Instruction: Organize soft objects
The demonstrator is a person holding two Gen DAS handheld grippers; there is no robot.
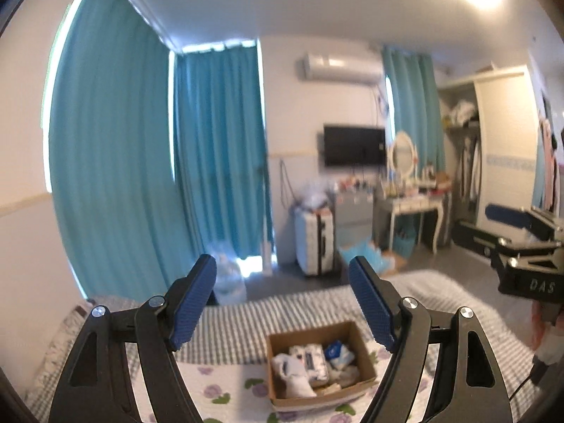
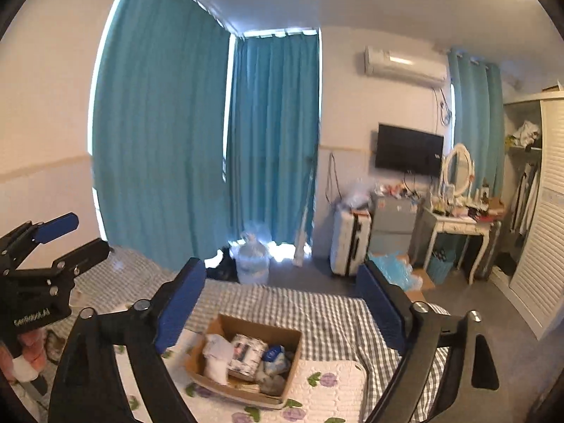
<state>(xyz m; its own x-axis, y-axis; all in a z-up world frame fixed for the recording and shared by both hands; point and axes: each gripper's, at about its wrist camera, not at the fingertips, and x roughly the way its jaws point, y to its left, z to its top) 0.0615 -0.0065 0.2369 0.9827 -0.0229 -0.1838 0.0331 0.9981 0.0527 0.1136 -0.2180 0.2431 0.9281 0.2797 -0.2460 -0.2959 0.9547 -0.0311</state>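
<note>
A brown cardboard box [image 1: 366,356] sits on the bed and holds several soft items: a white sock [image 1: 292,373], a white patterned bundle [image 1: 312,357] and a blue and white piece [image 1: 336,350]. My left gripper [image 1: 283,303] is open and empty, held above and in front of the box. In the right wrist view the same box [image 2: 294,349] lies below my right gripper [image 2: 282,306], which is open and empty. The left gripper also shows at the left edge of the right wrist view [image 2: 60,236].
The bed has a grey checked cover [image 2: 317,313] and a white floral quilt [image 2: 328,384]. Teal curtains [image 2: 165,134] hang behind. A white suitcase [image 2: 350,241], a dressing table [image 2: 458,225], a wall TV [image 2: 409,149] and a wardrobe [image 2: 543,218] stand beyond the bed.
</note>
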